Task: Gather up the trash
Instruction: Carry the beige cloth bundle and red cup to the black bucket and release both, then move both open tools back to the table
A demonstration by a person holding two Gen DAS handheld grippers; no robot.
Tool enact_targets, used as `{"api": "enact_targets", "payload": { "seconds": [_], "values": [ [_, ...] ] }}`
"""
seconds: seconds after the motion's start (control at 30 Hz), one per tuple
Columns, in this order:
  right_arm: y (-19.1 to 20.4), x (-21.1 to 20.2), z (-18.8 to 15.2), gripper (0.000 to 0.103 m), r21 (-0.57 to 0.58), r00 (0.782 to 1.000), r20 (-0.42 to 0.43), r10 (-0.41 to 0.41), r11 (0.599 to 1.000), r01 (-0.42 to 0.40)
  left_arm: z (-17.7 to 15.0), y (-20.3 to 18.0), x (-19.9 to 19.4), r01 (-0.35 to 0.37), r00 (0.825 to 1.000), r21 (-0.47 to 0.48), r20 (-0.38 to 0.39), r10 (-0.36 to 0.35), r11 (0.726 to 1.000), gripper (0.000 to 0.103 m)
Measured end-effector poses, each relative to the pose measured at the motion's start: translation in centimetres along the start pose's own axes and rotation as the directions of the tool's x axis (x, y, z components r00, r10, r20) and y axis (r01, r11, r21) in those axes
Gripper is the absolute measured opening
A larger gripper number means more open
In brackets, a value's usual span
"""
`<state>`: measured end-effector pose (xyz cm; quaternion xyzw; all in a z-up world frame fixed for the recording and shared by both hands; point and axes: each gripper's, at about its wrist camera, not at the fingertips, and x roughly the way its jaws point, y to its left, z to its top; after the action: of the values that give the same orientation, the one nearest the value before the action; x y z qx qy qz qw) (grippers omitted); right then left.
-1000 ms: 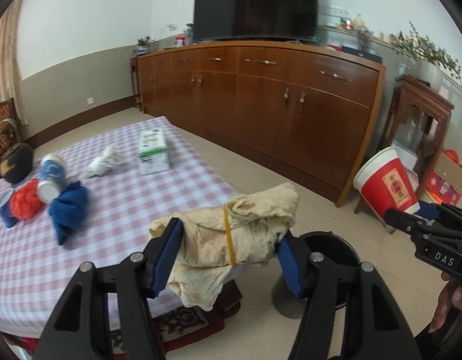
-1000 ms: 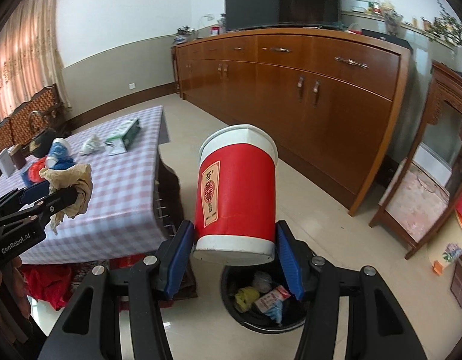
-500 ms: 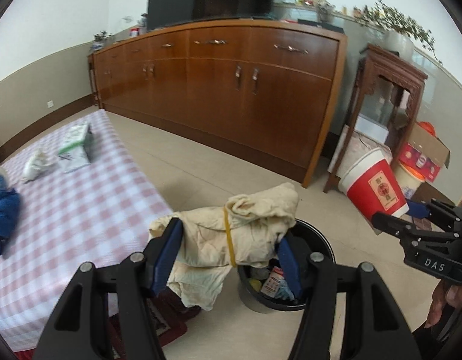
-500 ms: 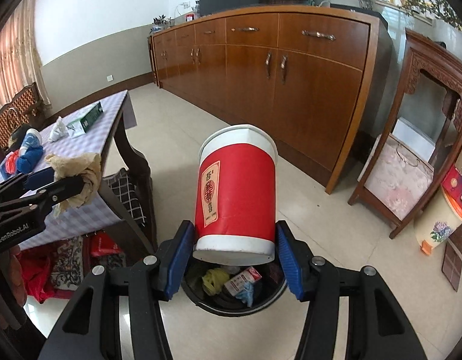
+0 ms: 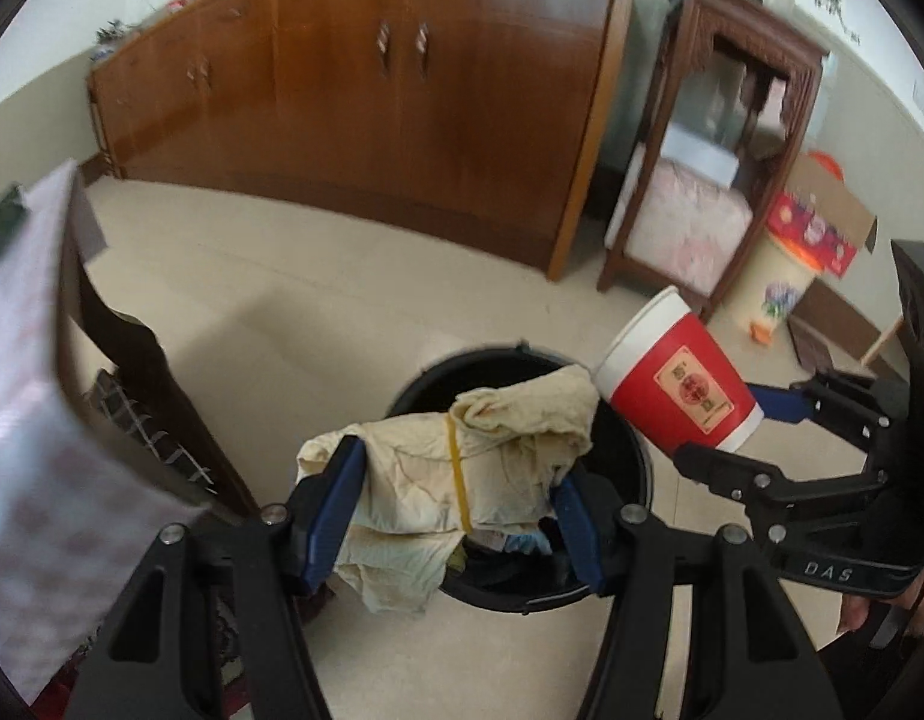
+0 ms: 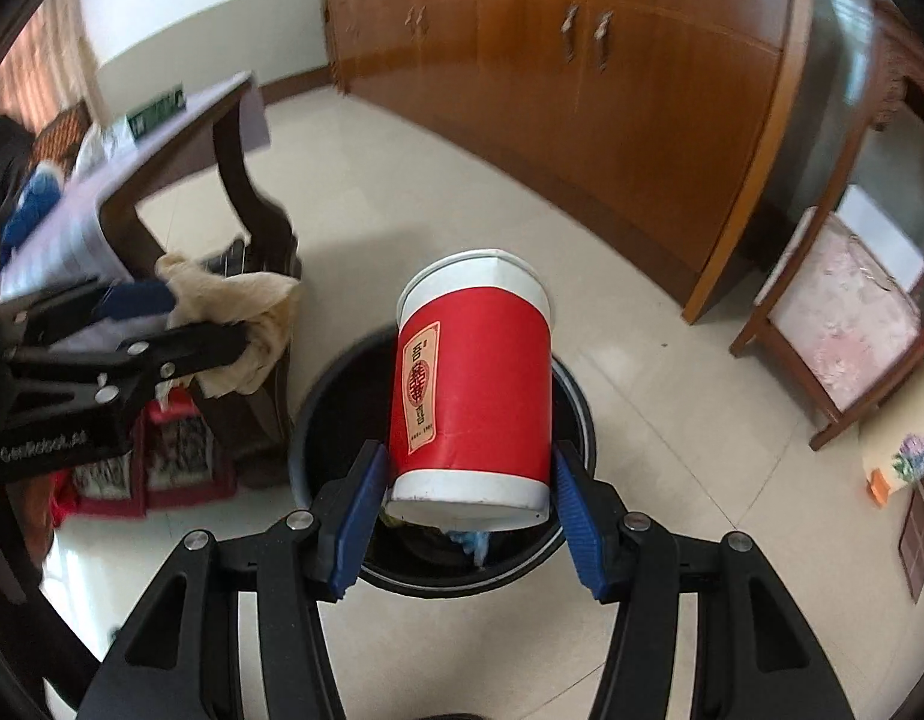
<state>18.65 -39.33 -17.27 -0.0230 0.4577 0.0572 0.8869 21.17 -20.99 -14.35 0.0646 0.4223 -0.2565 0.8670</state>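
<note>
The left gripper (image 5: 456,510) pointed steeply downward, its two blue pads (image 5: 336,504) pressed against a crumpled cloth (image 5: 462,468) clamped between them. The right gripper (image 6: 468,510) also tilted downward, its blue pads (image 6: 360,510) squeezing the base of a red paper cup (image 6: 471,390). The two grippers sat close together, side by side, angled toward each other.

Black tools (image 5: 456,516) (image 6: 465,516) with blue pads and silver screws.
</note>
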Motion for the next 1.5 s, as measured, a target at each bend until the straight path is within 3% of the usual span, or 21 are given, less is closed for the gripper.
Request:
{"api": "enact_targets", "payload": {
  "seconds": [0.1,0.13,0.2,0.33,0.5,0.97,1.13,1.5],
  "values": [
    [-0.6,3.2,-0.6,0.059,-0.055,0.998,-0.059,0.024,0.998,-0.028,-0.5,0.1,2.9,0.04,0.998,-0.007,-0.057,-0.041,0.999,0.064],
    [-0.8,4.6,-0.8,0.059,-0.08,0.996,-0.084,0.031,0.996,-0.038,-0.8,0.2,3.5,0.053,0.995,-0.013,-0.079,-0.054,0.999,0.07],
    [-1.2,6.2,-1.3,0.103,-0.106,0.993,-0.114,-0.033,0.994,0.021,-1.4,0.4,5.1,0.061,0.986,-0.04,-0.15,-0.066,0.997,0.078],
    [-3.0,6.6,-2.1,0.103,-0.051,0.992,-0.11,-0.069,0.997,0.064,-2.1,1.0,3.5,-0.029,0.994,-0.04,-0.109,0.024,0.999,0.099],
    [-3.8,5.0,-2.3,0.103,0.025,0.991,-0.084,-0.108,0.994,0.11,-2.0,0.5,1.4,-0.1,0.993,-0.038,-0.064,0.097,0.994,0.099],
    [-0.7,-2.7,-0.3,0.103,0.083,0.994,0.032,-0.107,0.991,0.105,-2.0,2.4,-5.9,-0.154,0.986,-0.104,0.05,0.16,0.983,0.099],
    [1.9,-4.9,1.6,0.103,0.066,0.992,0.09,-0.086,0.995,0.08,-2.4,3.9,-9.2,-0.218,0.966,-0.156,0.106,0.236,0.963,0.1],
    [8.9,-7.2,4.2,0.103,-0.023,0.986,0.168,0.002,1.0,0.002,-3.8,7.5,-14.4,-0.283,0.932,-0.245,0.158,0.326,0.927,0.1]
  ]
}}
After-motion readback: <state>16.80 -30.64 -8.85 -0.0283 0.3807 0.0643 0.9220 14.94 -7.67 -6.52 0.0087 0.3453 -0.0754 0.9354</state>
